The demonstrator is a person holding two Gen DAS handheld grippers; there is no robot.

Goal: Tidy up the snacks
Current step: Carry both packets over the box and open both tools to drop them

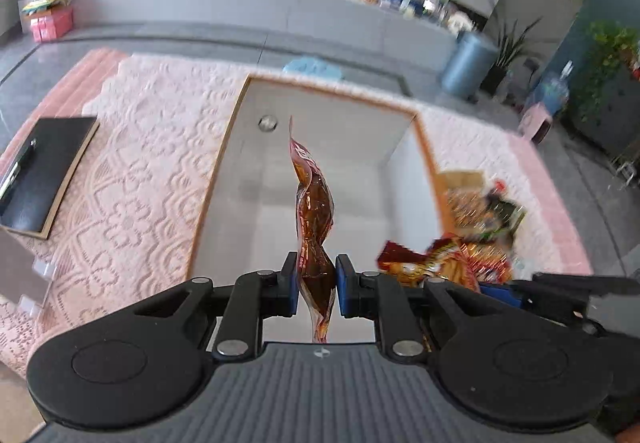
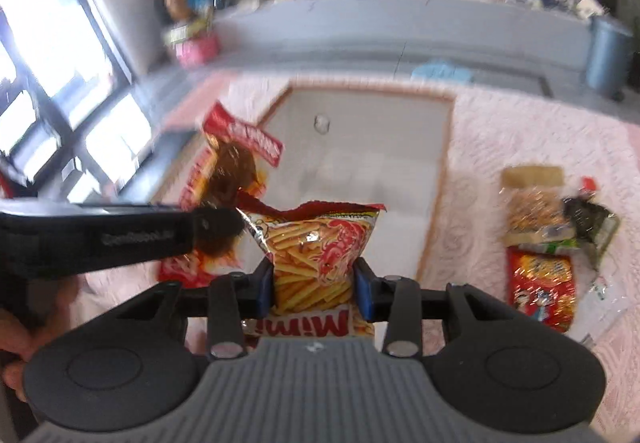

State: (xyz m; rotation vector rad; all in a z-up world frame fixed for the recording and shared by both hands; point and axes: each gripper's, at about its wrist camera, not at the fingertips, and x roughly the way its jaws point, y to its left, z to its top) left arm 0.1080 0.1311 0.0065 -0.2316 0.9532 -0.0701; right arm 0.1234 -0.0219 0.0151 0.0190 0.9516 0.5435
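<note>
While both grippers hang above the pale box, each one pinches a snack. At the lower middle of the left wrist view, the left gripper (image 1: 316,285) has its blue pads pressed together on a thin brown sauce packet (image 1: 314,203), which stands edge-on and reaches up toward the centre of the frame, over the box's bare floor. At the lower middle of the right wrist view, the right gripper (image 2: 316,289) squeezes a bag of shrimp sticks (image 2: 316,263) from both sides; the bag's torn red top points up the frame, and its printed end hangs back toward the camera. Beyond both sets of fingers lies the open box (image 1: 224,179), grey-white inside with a wooden rim, holding nothing but a small round knob (image 1: 267,122) near its far wall, so there is free room across its floor. In the right wrist view the other gripper's black arm crosses the left side of the frame, with the brown packet just beside the bag's upper left corner. Around the box spreads a pink patterned cloth (image 1: 136,147). A loose heap of snack packets (image 2: 548,235) lies on it at the right of the frame, clear of the box rim. A black board (image 1: 48,171) rests at the left edge of the left wrist view, well apart from the box.
</note>
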